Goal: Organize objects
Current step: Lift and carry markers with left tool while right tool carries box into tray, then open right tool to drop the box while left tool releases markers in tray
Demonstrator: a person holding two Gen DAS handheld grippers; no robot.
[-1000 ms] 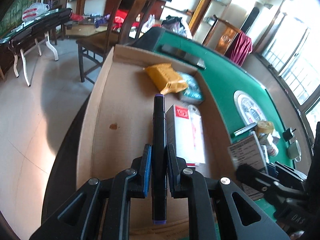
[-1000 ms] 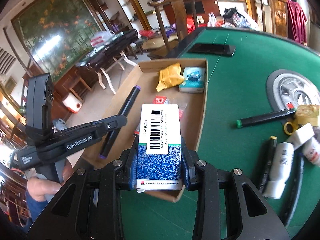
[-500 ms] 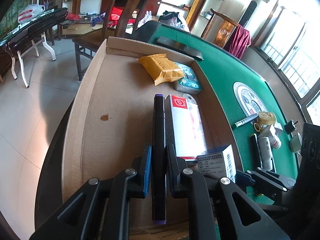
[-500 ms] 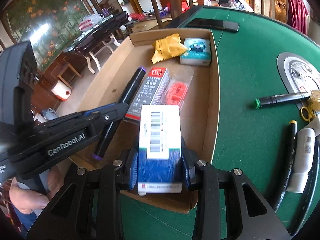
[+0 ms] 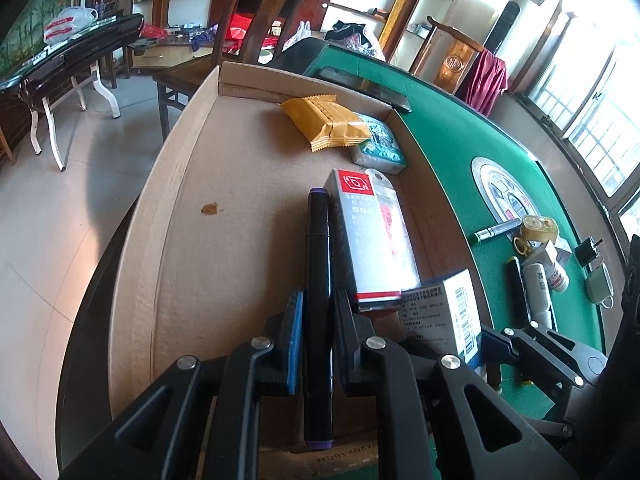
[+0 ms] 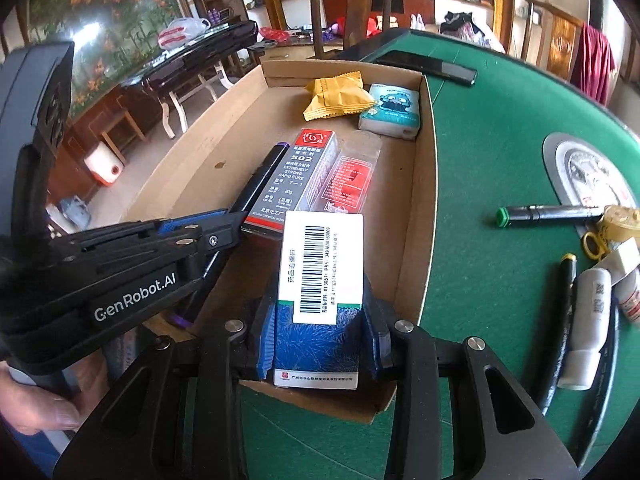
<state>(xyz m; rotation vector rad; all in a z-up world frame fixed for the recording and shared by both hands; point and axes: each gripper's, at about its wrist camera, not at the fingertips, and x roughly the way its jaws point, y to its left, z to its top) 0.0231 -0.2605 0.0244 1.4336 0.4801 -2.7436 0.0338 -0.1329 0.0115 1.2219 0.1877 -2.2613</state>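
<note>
My left gripper (image 5: 316, 316) is shut on a black marker with purple ends (image 5: 318, 248), held low inside the cardboard tray (image 5: 168, 184) just left of the glue pack (image 5: 368, 232). The marker also shows in the right wrist view (image 6: 260, 176). My right gripper (image 6: 320, 320) is shut on a blue and white medicine box (image 6: 322, 264), held over the tray's near right corner (image 6: 412, 240). The box shows in the left wrist view (image 5: 444, 312).
In the tray lie a yellow snack packet (image 6: 336, 94), a tissue pack (image 6: 394, 110) and the 502 glue pack (image 6: 304, 172). On the green table (image 6: 488, 152) right of the tray lie a green-capped marker (image 6: 548, 214), a white tube (image 6: 588, 320), pens and a phone (image 6: 428, 66).
Both grippers moved forward and lower over the tray. The marker now lies close beside the glue pack, and the medicine box has come in over the tray's near right corner.
</note>
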